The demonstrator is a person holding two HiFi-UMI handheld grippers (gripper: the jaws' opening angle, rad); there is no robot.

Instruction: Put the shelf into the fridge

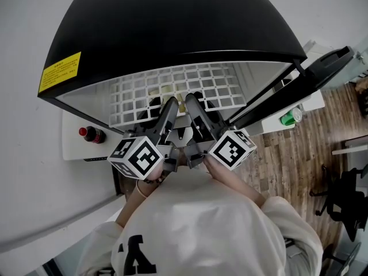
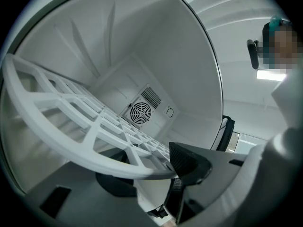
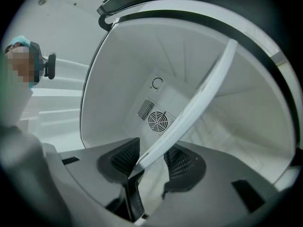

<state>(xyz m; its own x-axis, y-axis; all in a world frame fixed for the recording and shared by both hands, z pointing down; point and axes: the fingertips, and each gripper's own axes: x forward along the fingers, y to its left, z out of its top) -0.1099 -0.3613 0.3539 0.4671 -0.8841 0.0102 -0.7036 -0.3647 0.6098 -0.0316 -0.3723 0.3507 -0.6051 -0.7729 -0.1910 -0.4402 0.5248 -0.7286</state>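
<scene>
The white grid shelf [image 1: 172, 91] lies about level in the mouth of the black fridge [image 1: 172, 22], with its front rim towards me. My left gripper [image 1: 167, 107] is shut on that rim left of the middle. My right gripper [image 1: 195, 103] is shut on it just to the right, and the two grippers stand close together. In the left gripper view the shelf [image 2: 71, 126] runs from the jaws [image 2: 151, 171] back into the white cavity. In the right gripper view the shelf [image 3: 199, 103] shows edge-on, its rim pinched between the two dark pads [image 3: 151, 162].
The fridge door [image 1: 322, 68] stands open to the right. A round fan vent [image 2: 140, 111] sits on the fridge's back wall. A dark bottle with a red cap [image 1: 91, 134] lies on a white surface at the left. A green item [image 1: 287, 118] rests at the right, over wooden flooring.
</scene>
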